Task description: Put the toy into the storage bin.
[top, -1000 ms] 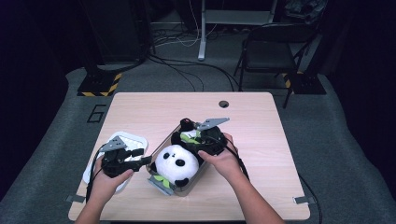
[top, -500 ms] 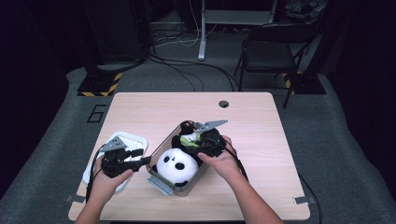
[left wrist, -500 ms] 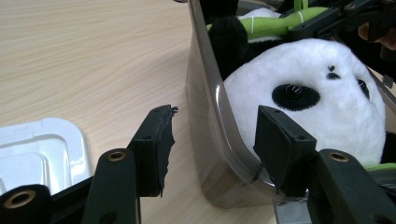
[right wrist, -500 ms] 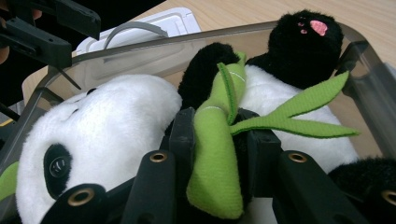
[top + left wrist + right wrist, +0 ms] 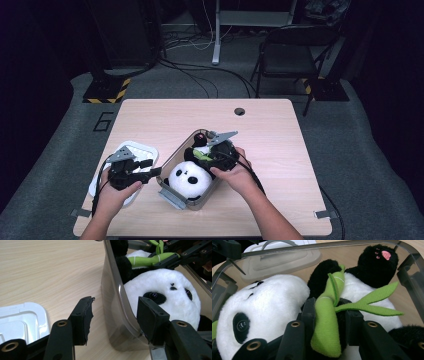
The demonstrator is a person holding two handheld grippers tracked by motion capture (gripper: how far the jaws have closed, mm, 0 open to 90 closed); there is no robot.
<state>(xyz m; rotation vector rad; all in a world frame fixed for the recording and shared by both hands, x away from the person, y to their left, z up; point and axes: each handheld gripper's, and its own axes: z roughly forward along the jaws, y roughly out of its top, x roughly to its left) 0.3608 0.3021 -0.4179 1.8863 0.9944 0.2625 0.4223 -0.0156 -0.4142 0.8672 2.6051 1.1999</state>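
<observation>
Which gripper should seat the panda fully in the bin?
Right. The right gripper is clamped on the panda's green bamboo; the left gripper is open, straddling the bin wall.

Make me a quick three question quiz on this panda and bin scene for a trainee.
1. True or false: the right hand-held gripper pinches the green bamboo stalk of the toy panda.
2. What straddles the wall of the bin? A) the left hand-held gripper B) the lid C) a hand
3. Fill in: the lid lies on the ____.

Key: 1 true; 2 A; 3 table.
</observation>
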